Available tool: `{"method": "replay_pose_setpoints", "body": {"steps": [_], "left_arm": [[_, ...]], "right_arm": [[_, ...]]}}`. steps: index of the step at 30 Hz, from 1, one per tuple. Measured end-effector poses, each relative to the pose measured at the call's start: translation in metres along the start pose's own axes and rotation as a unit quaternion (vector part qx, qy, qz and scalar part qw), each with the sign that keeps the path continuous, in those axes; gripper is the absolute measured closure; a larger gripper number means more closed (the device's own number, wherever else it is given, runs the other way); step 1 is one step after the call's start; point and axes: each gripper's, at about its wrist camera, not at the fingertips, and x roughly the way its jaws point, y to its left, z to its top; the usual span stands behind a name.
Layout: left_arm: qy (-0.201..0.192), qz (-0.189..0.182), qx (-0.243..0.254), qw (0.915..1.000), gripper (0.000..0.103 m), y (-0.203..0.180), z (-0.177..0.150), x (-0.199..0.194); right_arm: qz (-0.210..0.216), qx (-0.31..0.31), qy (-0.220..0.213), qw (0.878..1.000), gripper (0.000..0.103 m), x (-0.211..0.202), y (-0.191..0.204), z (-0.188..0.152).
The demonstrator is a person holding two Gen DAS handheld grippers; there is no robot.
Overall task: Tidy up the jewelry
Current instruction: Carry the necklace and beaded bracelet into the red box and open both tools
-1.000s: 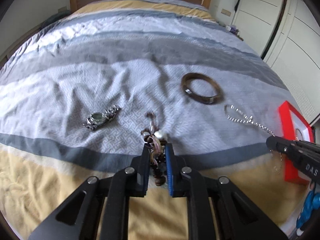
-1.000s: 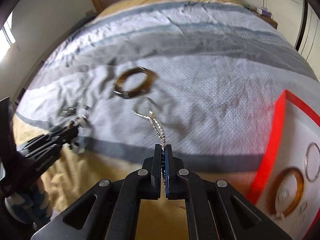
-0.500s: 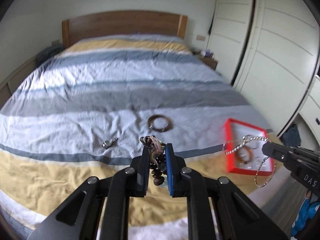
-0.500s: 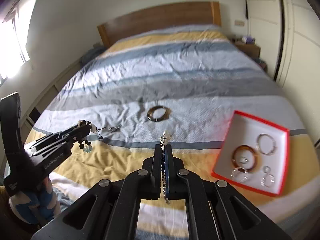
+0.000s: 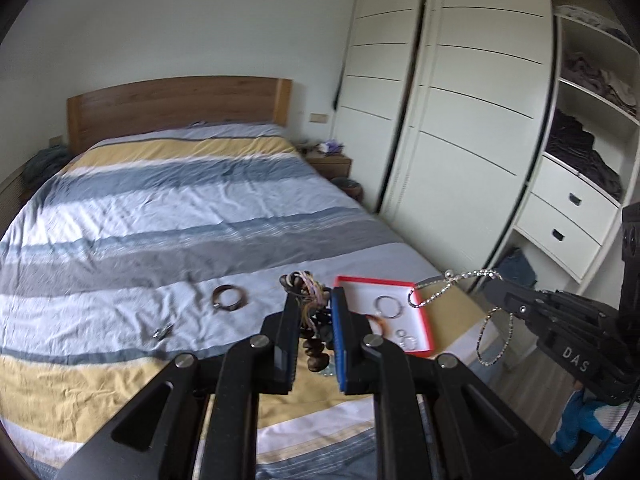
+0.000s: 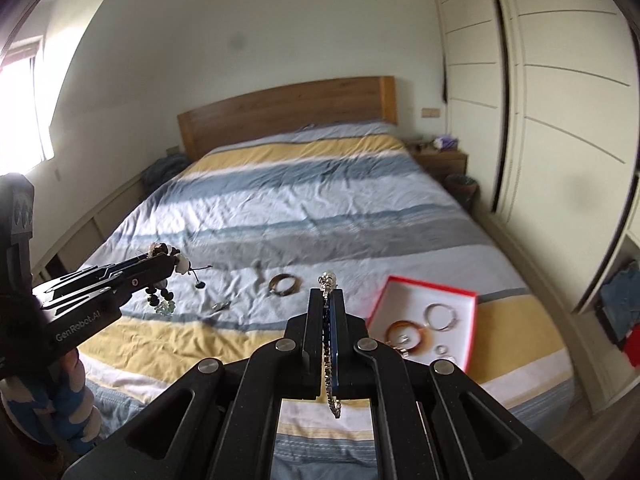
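Both grippers up over the bed [image 5: 168, 216], left gripper [image 5: 314, 320] pinching a bead bracelet [image 5: 310, 312], right gripper [image 6: 329, 320] clamping a silver chain [image 6: 329, 360], apparently bound for the red tray [image 6: 474, 312] on the near right.

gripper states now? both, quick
Left gripper: closed on the beaded bracelet, lifted off the bed.
Right gripper: closed on the silver chain, also in the air.

Bedroom: bed [image 6: 320, 208] with striped blue, grey and yellow cover, wooden headboard [image 6: 288, 112]. White sliding wardrobe [image 5: 460, 120] at right, wooden nightstand [image 6: 444, 162] beside it. Bright window [image 6: 24, 108] at left; pale walls.
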Motion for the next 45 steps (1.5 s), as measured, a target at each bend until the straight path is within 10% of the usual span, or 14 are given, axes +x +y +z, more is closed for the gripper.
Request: {"method": "replay_pose_setpoints", "body": {"steps": [8,27,42,45], "left_arm": [[0.031,-0.02,0.036,0.9987,0.09,-0.042,0.008,0.067],[0.157,-0.024,0.08,0.9841,0.09,-0.084,-0.035,0.379],[0.214,-0.014,0.07,0.9742,0.089,-0.08,-0.079,0.457],[0.222,-0.026,0.063,0.9725,0.089,-0.079,-0.084,0.457]], "right_arm": [[-0.042,0.031,0.007,0.999,0.1,0.044,-0.061,-0.002],[-0.093,0.089,0.077,0.989,0.1,0.278,-0.205,-0.023],[-0.111,0.104,0.138,0.979,0.099,0.334,-0.239,-0.072],[-0.109,0.097,0.147,0.978,0.077,0.336,-0.236,-0.077]]}}
